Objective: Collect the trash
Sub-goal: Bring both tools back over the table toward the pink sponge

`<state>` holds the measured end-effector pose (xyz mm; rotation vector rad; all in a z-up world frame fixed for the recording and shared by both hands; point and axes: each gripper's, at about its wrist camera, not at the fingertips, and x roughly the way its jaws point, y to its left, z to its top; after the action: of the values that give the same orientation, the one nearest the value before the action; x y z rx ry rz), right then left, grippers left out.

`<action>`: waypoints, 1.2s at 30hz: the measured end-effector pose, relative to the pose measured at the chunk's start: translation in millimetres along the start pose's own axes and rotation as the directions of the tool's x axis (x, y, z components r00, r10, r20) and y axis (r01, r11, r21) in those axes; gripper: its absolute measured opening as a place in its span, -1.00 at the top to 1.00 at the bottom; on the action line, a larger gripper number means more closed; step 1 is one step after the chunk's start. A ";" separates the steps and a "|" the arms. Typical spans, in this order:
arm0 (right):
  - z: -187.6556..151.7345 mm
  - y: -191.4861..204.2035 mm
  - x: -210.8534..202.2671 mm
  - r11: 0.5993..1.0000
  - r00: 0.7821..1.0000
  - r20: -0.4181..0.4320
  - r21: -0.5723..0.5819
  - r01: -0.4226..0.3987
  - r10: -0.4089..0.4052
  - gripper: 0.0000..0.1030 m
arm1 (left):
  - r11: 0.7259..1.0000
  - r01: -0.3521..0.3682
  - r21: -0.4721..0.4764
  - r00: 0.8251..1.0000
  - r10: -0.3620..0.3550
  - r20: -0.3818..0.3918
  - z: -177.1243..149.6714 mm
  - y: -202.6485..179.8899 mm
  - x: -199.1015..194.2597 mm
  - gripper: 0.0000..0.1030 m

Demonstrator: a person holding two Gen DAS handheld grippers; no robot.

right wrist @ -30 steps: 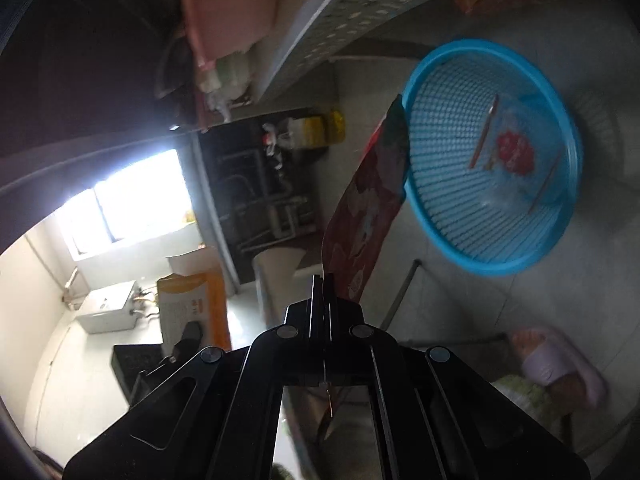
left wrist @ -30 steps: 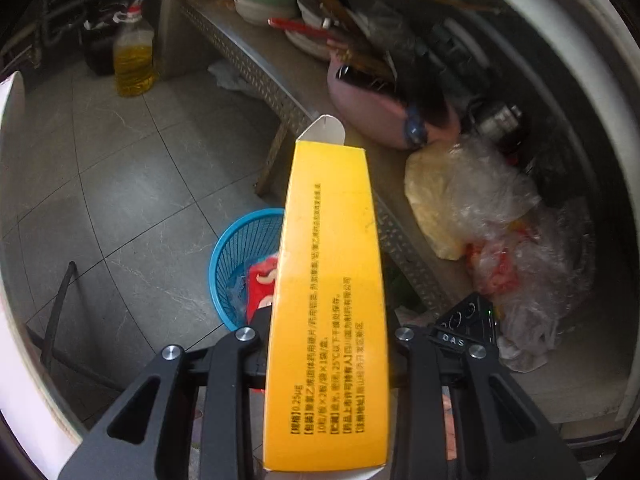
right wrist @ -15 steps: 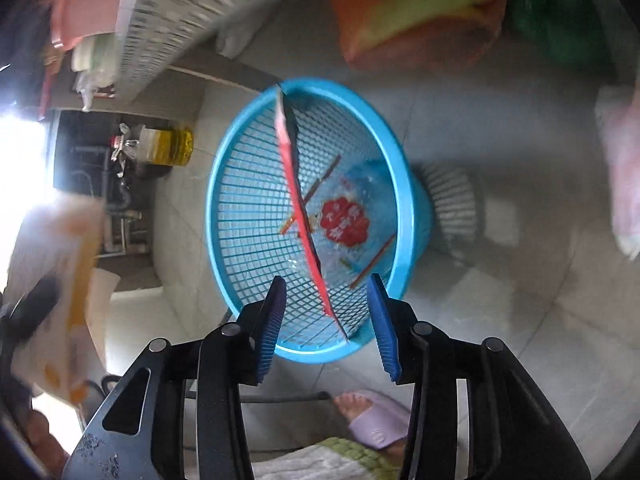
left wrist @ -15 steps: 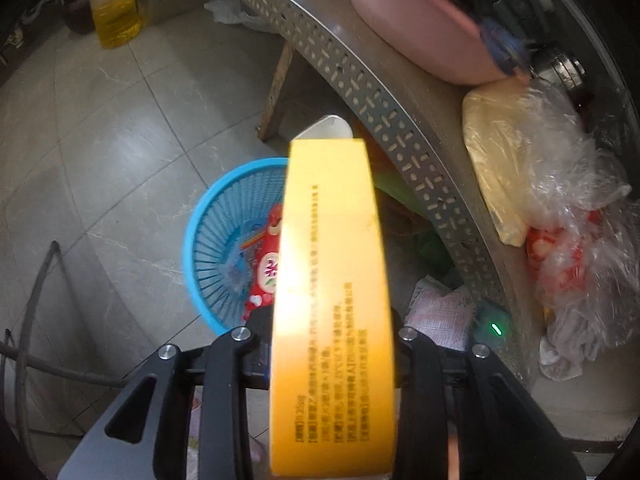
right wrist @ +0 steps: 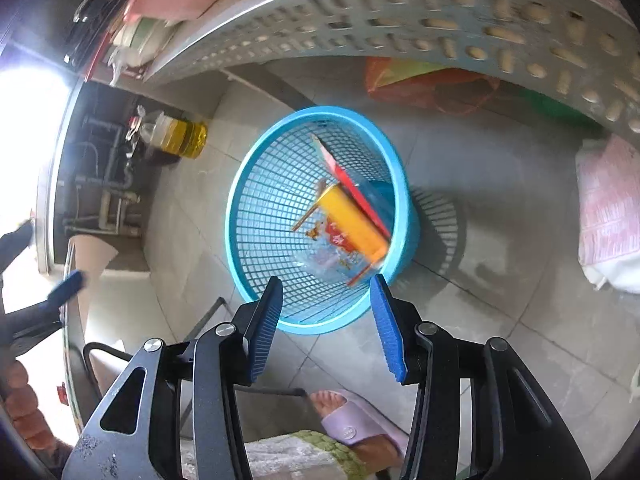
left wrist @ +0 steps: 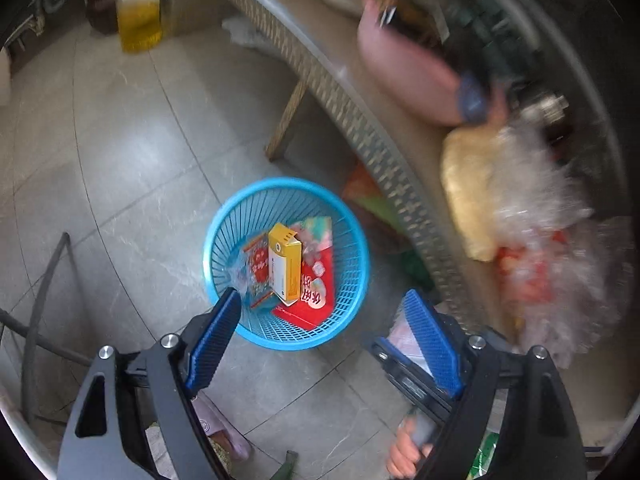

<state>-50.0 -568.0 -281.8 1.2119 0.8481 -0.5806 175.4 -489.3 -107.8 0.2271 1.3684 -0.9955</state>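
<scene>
A blue mesh basket (left wrist: 224, 240) stands on the tiled floor beside the metal table; it also shows in the right wrist view (right wrist: 256, 200). Inside it lie a yellow carton (left wrist: 285, 268), a flat red packet (left wrist: 316, 292) and a clear wrapper (left wrist: 244, 276). The carton (right wrist: 352, 224) and the red packet (right wrist: 340, 172) also show in the right wrist view. My left gripper (left wrist: 324, 312) is open and empty above the basket. My right gripper (right wrist: 326, 292) is open and empty over the basket's near rim.
A perforated metal table (left wrist: 360, 128) carries a pink bowl (left wrist: 404, 72) and plastic bags (left wrist: 532, 216). A yellow oil bottle (left wrist: 140, 20) stands on the floor. Orange and green bags (right wrist: 424, 80) lie under the table. A foot in a purple slipper (right wrist: 352, 420) is near.
The left gripper opened and the yellow carton dropped into the basket. The right gripper opened wider and the red packet fell in too.
</scene>
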 end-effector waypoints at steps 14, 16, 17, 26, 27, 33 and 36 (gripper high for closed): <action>-35.9 70.3 -55.6 0.956 0.996 0.079 -0.286 0.071 -0.051 -0.06 | 0.999 -0.023 0.042 0.930 0.006 0.368 -88.6 33.2 -191.5 -0.75; -44.4 88.8 -71.9 0.930 0.993 0.112 -0.358 0.080 -0.042 -0.17 | 0.998 -0.055 0.036 0.906 0.035 0.423 -109.2 40.0 -212.4 -0.82; -49.1 98.3 -79.7 0.917 0.991 0.128 -0.390 0.081 -0.033 -0.25 | 0.997 -0.076 0.028 0.891 0.055 0.450 -119.7 43.5 -222.4 -0.84; -93.7 176.3 -125.8 0.782 0.978 0.205 -0.615 0.099 0.037 -0.71 | 0.980 -0.163 -0.112 0.808 0.198 0.554 -202.8 89.8 -279.0 -0.89; -99.0 183.8 -127.9 0.769 0.977 0.211 -0.631 0.103 0.042 -0.78 | 0.978 -0.159 -0.133 0.802 0.206 0.561 -212.4 97.0 -283.3 -0.89; -127.2 218.4 -144.3 0.698 0.962 0.267 -0.699 0.155 0.054 -0.85 | 0.948 -0.188 -0.256 0.763 0.305 0.570 -263.5 139.0 -301.6 -0.89; -139.5 235.1 -147.4 0.676 0.962 0.263 -0.721 0.149 0.068 -0.85 | 0.924 -0.192 -0.330 0.740 0.357 0.570 -292.0 163.2 -309.2 -0.89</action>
<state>13.9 -377.2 -45.2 0.3471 0.7597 -0.3568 119.2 -57.8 26.7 -0.0927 0.7970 -0.5531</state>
